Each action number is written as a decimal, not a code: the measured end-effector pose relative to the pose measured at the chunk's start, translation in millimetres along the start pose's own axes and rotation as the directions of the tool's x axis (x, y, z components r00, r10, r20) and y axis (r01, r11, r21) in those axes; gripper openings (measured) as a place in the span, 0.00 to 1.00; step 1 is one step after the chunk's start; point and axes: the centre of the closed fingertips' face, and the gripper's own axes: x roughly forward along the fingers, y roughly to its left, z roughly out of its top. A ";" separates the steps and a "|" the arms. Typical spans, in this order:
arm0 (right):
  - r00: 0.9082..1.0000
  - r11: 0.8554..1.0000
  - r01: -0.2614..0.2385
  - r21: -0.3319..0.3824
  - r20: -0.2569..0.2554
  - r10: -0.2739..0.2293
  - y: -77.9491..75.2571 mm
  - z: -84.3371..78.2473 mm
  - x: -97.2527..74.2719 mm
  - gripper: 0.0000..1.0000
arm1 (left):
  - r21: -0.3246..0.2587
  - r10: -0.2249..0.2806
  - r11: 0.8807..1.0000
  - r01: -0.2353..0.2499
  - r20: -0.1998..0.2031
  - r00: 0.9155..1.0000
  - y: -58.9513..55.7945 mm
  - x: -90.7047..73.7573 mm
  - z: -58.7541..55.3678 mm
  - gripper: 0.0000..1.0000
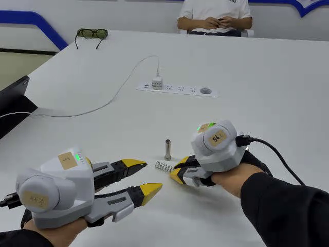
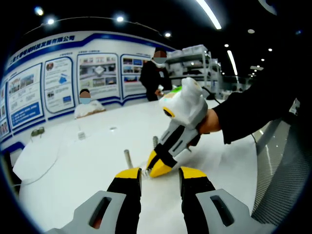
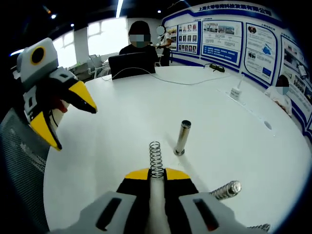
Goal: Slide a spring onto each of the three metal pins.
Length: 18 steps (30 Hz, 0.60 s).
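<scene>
The right gripper (image 3: 156,171) had its fingers pinched on one end of the light, bendy-looking spring (image 3: 155,153) beside the upright pin (image 3: 182,137); the left gripper (image 1: 153,175) had its fingers gaping wide.

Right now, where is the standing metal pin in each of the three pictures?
Head view: the pin stands mid-table, just beyond the right gripper.
Left gripper view: the pin is centre-left, left of that gripper's yellow tips.
Right gripper view: the pin is just right of centre, beside the held spring.
Shared landmark: the right gripper's yellow tips.
</scene>
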 end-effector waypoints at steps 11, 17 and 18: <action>1.000 1.000 -0.002 -0.022 -0.010 0.002 9.2 -6.1 -28.4 0.11 | 0.028 -0.032 0.999 0.032 -0.015 0.999 -5.1 6.5 -1.4 0.31; 1.000 0.999 -0.014 -0.046 -0.018 0.013 18.1 -9.8 -42.4 0.11 | 0.050 -0.052 0.997 0.054 -0.026 0.998 -11.0 10.7 -2.0 0.31; 1.000 0.999 -0.017 -0.047 -0.020 0.016 19.7 -10.5 -44.5 0.11 | 0.054 -0.056 0.997 0.058 -0.027 0.998 -12.0 11.1 -2.1 0.31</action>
